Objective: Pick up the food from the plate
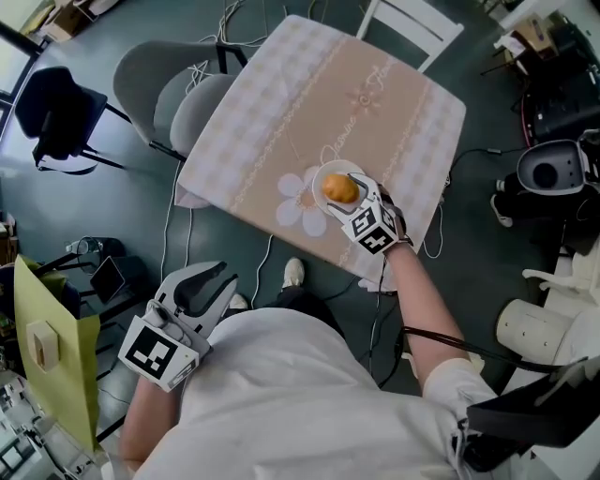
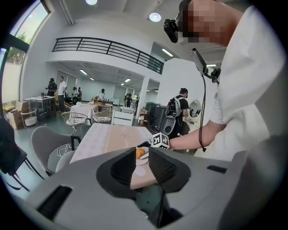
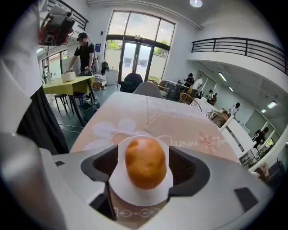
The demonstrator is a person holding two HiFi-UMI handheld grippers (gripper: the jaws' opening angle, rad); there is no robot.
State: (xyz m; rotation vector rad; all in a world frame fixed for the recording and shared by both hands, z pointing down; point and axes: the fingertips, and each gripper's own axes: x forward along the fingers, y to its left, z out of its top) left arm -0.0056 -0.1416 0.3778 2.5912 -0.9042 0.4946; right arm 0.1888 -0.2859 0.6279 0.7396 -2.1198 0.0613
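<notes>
The food [image 3: 145, 162] is a smooth, golden-brown, egg-shaped lump, like a bun or a small potato; I cannot tell which. It lies alone in the middle of a small white plate [image 3: 135, 197], and nothing else is on that plate. The plate stands near my edge of the table, on a pink-and-beige tablecloth [image 1: 281, 112], just beside a white flower print [image 1: 300, 202].

My right gripper [image 1: 349, 197] is stretched out over the table's near edge on a nearly straight arm. It is low over the plate and pointed along the table, with its marker cube [image 1: 373, 230] turned up. Its jaws stand apart with the food between them. The dark ribbed pads [image 3: 182, 166] flank it closely, and a thin strip of white plate shows on each side, so I am not squeezing it.

My left gripper [image 2: 142, 158] hangs off the table, down by my left hip, aimed toward the table. Its jaws are parted and hold nothing; the plate shows far off through the gap.

A grey chair [image 1: 164, 80] stands at the table's left side and a white chair [image 1: 412, 23] at its far end.
</notes>
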